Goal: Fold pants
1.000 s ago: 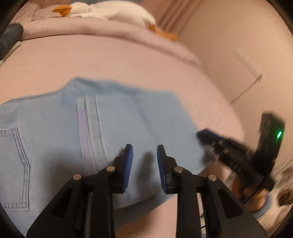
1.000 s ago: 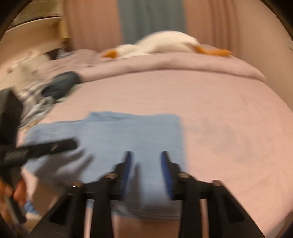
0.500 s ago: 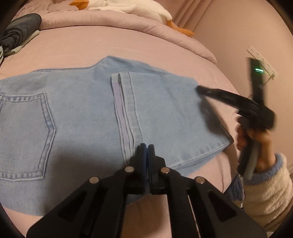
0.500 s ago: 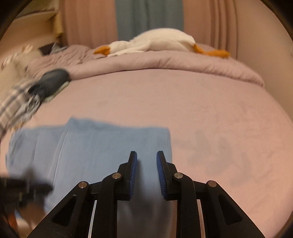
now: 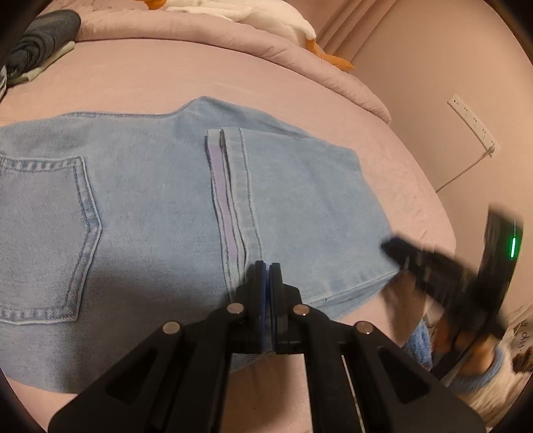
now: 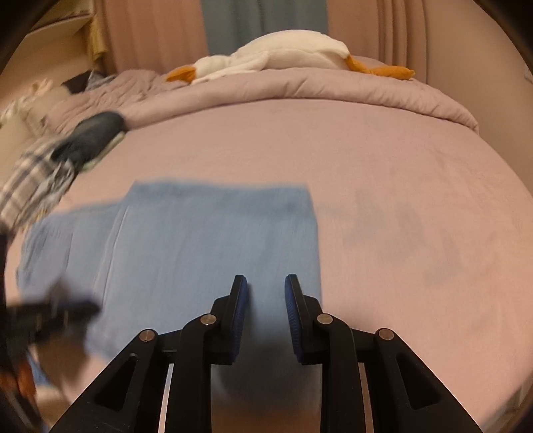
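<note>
The pants [image 5: 160,213], light blue denim already folded into a wide flat block, lie on the pink bed [image 5: 200,66] and fill the left and middle of the left wrist view, with a back pocket at the left edge and the stacked hems running down the centre. The left gripper [image 5: 267,266] is clenched on the near edge of the denim just beside those hems, its blue pads pressed together with cloth between them. The right gripper [image 6: 264,293] stands released, its jaws apart over the near right corner of the pants, and it shows as a dark blur at the right edge of the left wrist view, close to that corner. The step in hand looks like taking hold for a further fold: one side is gripped, the other is not yet. The next move would call for the right gripper to close on the near right corner so that both can lift the edge evenly and carry it across; an uneven lift could pull the layers askew. The sheet looks smooth and soft, with bare space to the right of the pants. A rolled comforter [image 6: 333,86] lies across the top of the frame with a white stuffed goose [image 6: 283,50] on it, curtains [image 6: 260,20] hang behind, dark folded clothes [image 5: 40,43] sit at upper left, and a power strip [image 5: 473,123] is on the wall at right.
</note>
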Demonstrator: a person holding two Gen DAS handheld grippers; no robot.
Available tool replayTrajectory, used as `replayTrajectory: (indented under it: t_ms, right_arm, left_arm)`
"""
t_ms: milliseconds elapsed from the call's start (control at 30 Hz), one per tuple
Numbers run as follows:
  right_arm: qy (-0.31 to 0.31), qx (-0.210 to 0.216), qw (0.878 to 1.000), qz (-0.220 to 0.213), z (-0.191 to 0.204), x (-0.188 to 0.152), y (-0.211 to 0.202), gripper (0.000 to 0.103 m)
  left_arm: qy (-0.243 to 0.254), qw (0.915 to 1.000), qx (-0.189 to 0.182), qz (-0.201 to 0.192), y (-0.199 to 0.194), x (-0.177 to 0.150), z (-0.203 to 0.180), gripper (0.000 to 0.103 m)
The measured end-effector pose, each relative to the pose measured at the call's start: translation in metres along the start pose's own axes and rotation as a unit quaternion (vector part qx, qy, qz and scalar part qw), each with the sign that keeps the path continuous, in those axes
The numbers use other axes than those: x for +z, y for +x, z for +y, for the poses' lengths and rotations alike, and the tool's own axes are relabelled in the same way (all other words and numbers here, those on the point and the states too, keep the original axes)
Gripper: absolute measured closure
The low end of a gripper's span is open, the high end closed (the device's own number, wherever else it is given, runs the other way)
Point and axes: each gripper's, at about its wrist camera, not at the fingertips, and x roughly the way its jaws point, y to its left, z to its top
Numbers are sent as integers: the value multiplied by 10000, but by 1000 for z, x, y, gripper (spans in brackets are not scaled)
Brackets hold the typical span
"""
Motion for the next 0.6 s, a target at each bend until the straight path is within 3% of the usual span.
replayTrajectory:
  t_ms: [100,200,233,333,433,533,600]
  right_arm:
    - [-333,-237,9991,-112,11,-36,-6,78]
    - [-621,-497,9965,-251,24,-38,-13,78]
    - [-556,-509,9970,-191,24,-34,-15,78]
    - [-246,-110,9992,-283,22,-25,-27,76]
    - [-235,62,9985,-483,31,-24,-38,70]
    - [-315,339,9975,-530,46,-25,-38,69]
    - [-425,484,9965,-530,58,-26,-37,69]
  left_arm:
    - [-226,9997,-75,-55,-9,-4,6,100]
    - [-416,9987,31,-307,-35,-12,13,59]
    - [-502,9977,-46,-444,-46,-17,17,56]
    - [-804,9935,-71,-801,-85,-34,37,56]
    - [-1355,9837,-256,-1154,-122,-56,66,56]
    - [-2021,9673,-282,-1504,-149,-78,99,56]
    - [-2623,9507,-342,-1622,-155,-91,125,56]
